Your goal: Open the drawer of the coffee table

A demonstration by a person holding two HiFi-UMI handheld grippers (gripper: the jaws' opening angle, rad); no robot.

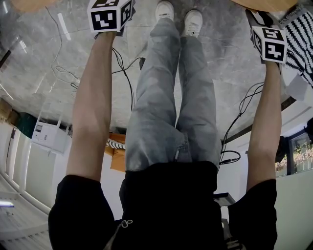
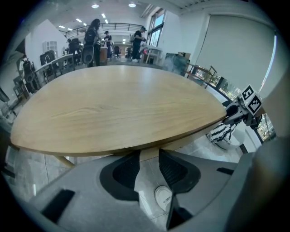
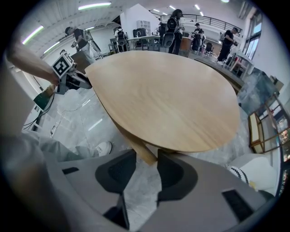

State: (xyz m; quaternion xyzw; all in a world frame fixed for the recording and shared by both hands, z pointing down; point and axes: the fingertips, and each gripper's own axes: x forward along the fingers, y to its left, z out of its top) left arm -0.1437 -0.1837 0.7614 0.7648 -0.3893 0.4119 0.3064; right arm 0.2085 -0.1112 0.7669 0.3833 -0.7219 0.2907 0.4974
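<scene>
1. Left gripper (image 2: 148, 154) read as released: jaws apart, nothing grasped, only floor and a white shoe (image 2: 164, 196) showing through the gap.
2. Right gripper (image 3: 146, 154) read the same way: jaws apart and empty, with a wooden table leg (image 3: 136, 145) beyond the gap, not between the pads.
3. Coffee table (image 2: 122, 108) just ahead of both grippers, pale wooden top near the tips. No drawer front made out for certain in any view; probably under the near edge.
4. Step in hand judged as the approach. Drop below the rim and look for a handle or lip first. Keep the jaws wide until it sits between the pads, then clench and pull level, straight back toward the body, without twisting.
5. Counted: one table, one leg in sight, two grippers, two marker cubes (image 1: 110, 14), two white shoes in the head view, one striped object (image 2: 221, 133) on the floor.
</scene>
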